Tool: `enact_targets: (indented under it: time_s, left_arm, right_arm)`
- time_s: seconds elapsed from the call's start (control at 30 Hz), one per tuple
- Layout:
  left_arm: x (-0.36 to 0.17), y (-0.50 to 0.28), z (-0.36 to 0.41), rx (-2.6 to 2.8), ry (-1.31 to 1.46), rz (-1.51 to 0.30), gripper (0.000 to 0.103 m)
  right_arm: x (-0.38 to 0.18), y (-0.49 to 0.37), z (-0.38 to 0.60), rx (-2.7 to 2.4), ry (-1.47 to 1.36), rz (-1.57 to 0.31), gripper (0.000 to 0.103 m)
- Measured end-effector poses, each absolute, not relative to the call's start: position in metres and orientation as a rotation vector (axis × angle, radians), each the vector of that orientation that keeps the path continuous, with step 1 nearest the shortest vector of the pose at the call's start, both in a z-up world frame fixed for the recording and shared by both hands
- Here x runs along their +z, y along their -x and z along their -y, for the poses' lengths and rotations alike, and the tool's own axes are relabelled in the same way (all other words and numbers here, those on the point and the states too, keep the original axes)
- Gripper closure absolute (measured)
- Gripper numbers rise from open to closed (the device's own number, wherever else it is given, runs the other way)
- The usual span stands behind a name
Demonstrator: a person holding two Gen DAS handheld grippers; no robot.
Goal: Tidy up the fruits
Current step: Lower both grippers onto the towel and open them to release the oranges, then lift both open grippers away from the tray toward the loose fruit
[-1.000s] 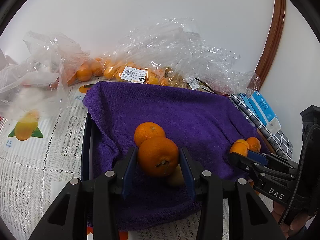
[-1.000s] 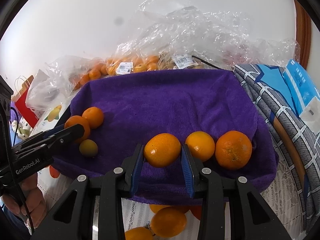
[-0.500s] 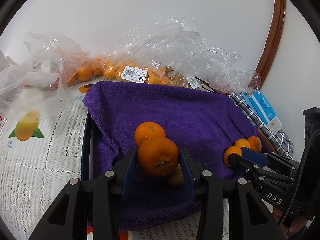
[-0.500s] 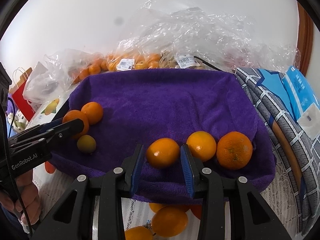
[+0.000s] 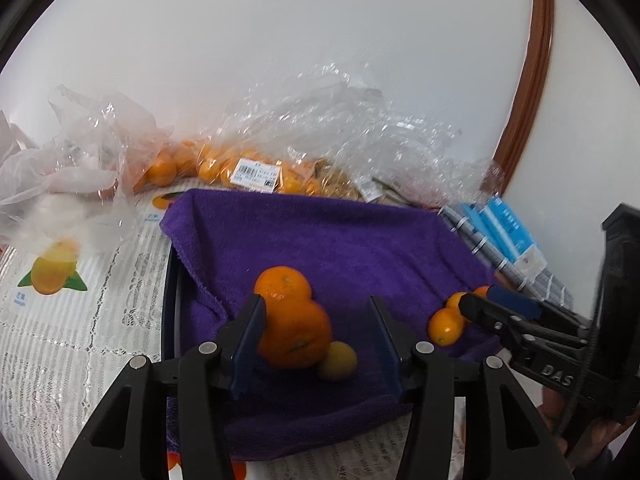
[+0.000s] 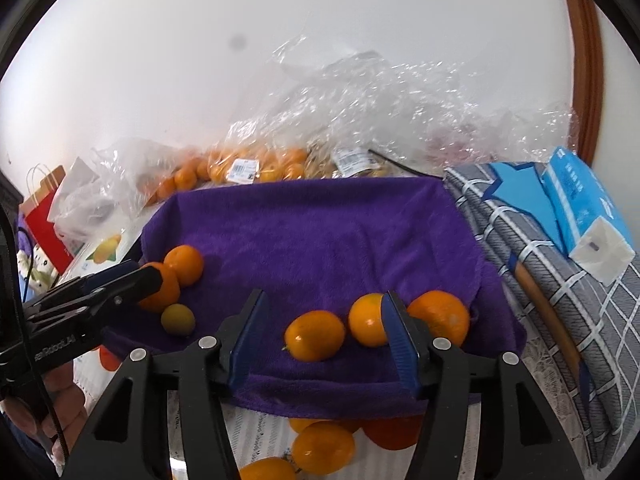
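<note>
Oranges sit in two groups near the front edge of the purple towel (image 6: 320, 240): one orange (image 5: 294, 338) between the wide-open left gripper (image 5: 316, 340), another orange (image 6: 315, 341) between the wide-open right gripper (image 6: 324, 340). Neither gripper holds anything, so this looks like a release step. Next, fetch more fruit, perhaps from the plastic bags (image 6: 256, 164) along the far edge.

On the purple towel (image 6: 320, 240): five oranges (image 6: 315, 341), one small yellow-green fruit (image 6: 178, 319). Below its front edge, about four more oranges (image 6: 322, 447). Bagged ones uncountable.
</note>
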State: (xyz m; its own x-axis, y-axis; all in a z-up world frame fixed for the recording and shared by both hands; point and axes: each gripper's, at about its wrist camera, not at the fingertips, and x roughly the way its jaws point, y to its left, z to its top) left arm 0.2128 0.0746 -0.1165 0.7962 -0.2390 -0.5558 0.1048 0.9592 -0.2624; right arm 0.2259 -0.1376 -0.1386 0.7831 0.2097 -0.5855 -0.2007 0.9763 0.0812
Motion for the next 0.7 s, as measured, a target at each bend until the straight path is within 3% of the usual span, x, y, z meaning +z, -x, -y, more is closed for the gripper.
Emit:
enact_targets:
  time_s: [0.7]
  left_arm:
    - [-0.109, -0.204, -0.078, -0.216, 0.268, -0.565, 0.054]
  right_arm:
    - [-0.123, -0.212, 0.168, 0.136, -0.097, -0.52, 0.045]
